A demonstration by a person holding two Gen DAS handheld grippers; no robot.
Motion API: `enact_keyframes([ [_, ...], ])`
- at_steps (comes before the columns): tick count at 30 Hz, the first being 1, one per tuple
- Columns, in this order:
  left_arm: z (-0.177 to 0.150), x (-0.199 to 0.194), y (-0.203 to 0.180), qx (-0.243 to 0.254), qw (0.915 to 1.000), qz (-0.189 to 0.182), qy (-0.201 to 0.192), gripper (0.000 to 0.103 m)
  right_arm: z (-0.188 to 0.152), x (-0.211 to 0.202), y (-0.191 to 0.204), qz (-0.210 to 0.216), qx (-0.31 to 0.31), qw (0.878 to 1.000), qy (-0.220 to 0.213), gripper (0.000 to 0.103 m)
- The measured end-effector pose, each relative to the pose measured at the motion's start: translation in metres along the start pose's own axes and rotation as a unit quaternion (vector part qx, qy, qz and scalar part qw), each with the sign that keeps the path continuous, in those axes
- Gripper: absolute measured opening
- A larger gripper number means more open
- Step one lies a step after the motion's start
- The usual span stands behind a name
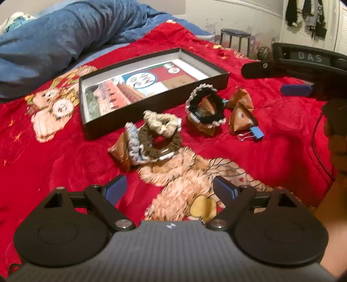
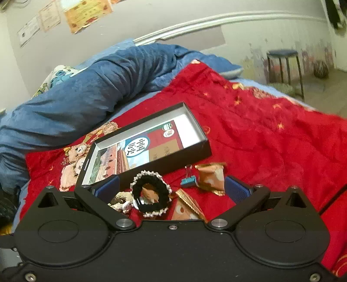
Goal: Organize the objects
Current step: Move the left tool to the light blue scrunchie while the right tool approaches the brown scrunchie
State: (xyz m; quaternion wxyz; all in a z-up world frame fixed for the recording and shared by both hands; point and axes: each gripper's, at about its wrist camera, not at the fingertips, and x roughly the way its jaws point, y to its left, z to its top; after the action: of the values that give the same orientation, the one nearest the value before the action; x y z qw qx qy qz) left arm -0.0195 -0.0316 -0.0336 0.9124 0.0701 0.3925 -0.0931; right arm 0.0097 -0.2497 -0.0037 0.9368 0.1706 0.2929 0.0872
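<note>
A bed (image 2: 271,134) under a red blanket, a blue duvet (image 2: 86,91) bunched behind; a stool (image 2: 282,54) stands by the scuffed white wall (image 2: 249,36) with papers (image 2: 86,13) pinned up.

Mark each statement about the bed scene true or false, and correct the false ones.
1. The black box holds a hair tie. False: only a printed card lies in it; the hair ties are on the red blanket.
2. The left gripper is open and empty. True.
3. The blue clip lies beside a brown packet. True.
4. The black hair tie hangs from the right gripper. False: it lies on the blanket; the open jaws grip nothing.
5. A stool stands beyond the bed. True.
</note>
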Motion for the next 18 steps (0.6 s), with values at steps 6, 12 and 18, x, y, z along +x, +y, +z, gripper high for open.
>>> enact_keyframes([
  [6, 0.009, 0.003, -0.007, 0.001, 0.9977, 0.035, -0.058, 0.088, -0.003, 0.002, -0.006, 0.022, 0.024, 0.999, 0.012, 0.103],
  [12, 0.018, 0.024, 0.006, -0.049, 0.9969, 0.037, -0.049, 0.068, -0.006, 0.013, -0.007, 0.021, 0.032, 0.999, 0.028, 0.094],
  [18, 0.014, 0.033, 0.011, -0.05, 0.9928, 0.1, -0.043, 0.066, -0.009, 0.024, -0.002, 0.047, 0.022, 0.998, 0.04, 0.083],
])
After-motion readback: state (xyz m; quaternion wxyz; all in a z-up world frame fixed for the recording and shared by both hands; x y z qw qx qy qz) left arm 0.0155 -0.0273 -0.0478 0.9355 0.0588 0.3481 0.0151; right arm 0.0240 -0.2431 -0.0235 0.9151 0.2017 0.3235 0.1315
